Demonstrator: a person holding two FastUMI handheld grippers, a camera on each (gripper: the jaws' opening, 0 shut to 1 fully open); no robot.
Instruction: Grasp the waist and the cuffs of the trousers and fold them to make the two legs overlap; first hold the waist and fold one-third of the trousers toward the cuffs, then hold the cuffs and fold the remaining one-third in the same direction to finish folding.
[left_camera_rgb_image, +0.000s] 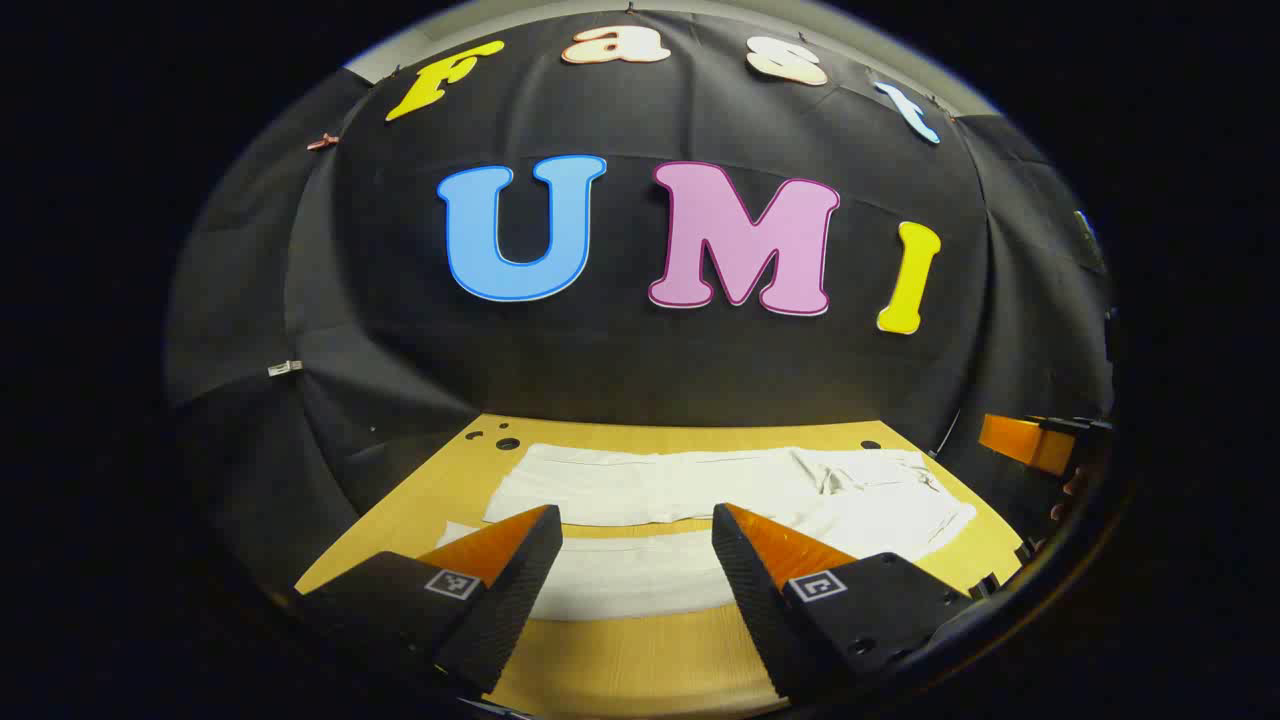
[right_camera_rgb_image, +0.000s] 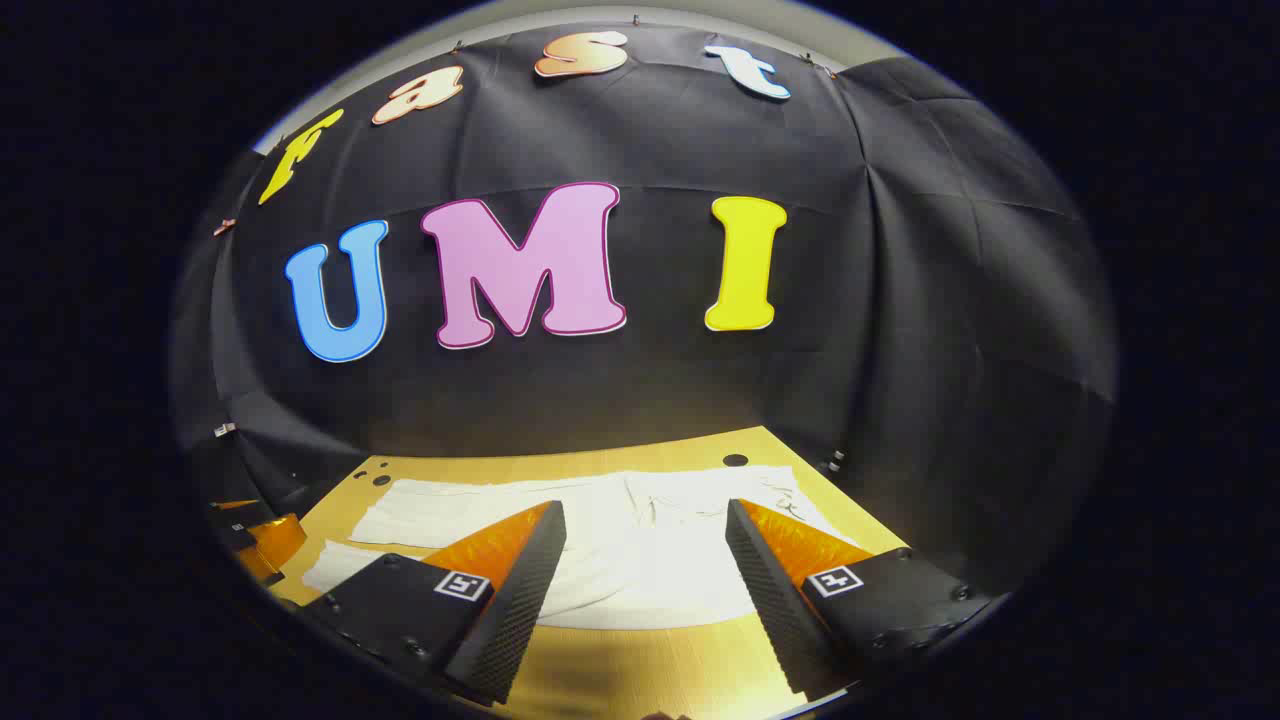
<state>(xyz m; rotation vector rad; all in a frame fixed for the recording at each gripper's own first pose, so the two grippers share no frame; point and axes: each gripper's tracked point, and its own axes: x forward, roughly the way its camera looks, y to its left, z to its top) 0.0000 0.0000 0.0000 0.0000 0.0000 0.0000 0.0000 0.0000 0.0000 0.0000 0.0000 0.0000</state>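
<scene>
White trousers (left_camera_rgb_image: 660, 485) lie flat on the wooden table (left_camera_rgb_image: 620, 665), the two legs side by side and running left, the rumpled waist (left_camera_rgb_image: 880, 480) at the right. My left gripper (left_camera_rgb_image: 635, 512) hovers open over the nearer leg, nothing between its fingers. In the right gripper view the trousers (right_camera_rgb_image: 640, 555) spread out ahead, with the waist end (right_camera_rgb_image: 720, 490) in front. My right gripper (right_camera_rgb_image: 645, 506) stands open above that end and holds nothing. The other gripper (right_camera_rgb_image: 250, 535) shows at the left edge of the right gripper view.
Black cloth walls close in the table at the back and both sides. Small dark holes (left_camera_rgb_image: 507, 443) mark the table's far corners. A strip of bare wood (right_camera_rgb_image: 620, 670) runs along the near edge. The right gripper's body (left_camera_rgb_image: 1030, 440) pokes in at the right.
</scene>
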